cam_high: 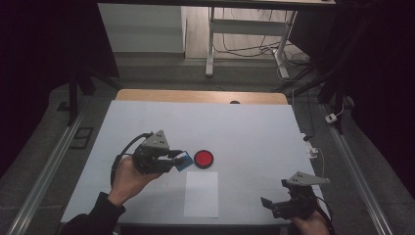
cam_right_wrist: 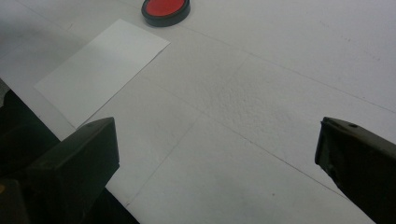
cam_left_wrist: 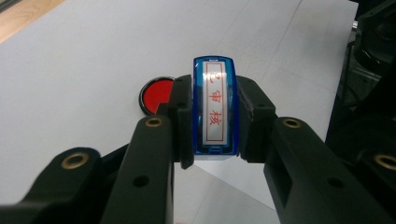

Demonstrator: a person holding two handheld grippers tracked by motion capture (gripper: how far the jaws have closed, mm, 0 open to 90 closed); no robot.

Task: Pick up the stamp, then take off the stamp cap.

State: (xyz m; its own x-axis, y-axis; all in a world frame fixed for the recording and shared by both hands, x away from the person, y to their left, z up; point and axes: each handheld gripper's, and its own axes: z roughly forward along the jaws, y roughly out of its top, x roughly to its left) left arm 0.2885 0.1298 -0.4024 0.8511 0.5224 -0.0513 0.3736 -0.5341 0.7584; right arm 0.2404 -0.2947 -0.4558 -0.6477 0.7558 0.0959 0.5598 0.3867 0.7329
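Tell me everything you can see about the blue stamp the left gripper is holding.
The blue stamp is a narrow block of glossy, see-through blue plastic with rounded corners. Its facing side carries a silvery label with a red border and red characters. The left gripper clamps it between its black jaws, pressing on both long sides, above the white table, just short of the red ink pad. Nothing else touches it.

Dim room, grey floor, white desk frame

Ink pad sits mid-counter. Paper sheet lies just near-side of it. Stamp in left gripper jaws, just left of pad. Right gripper at near-right edge, well apart.
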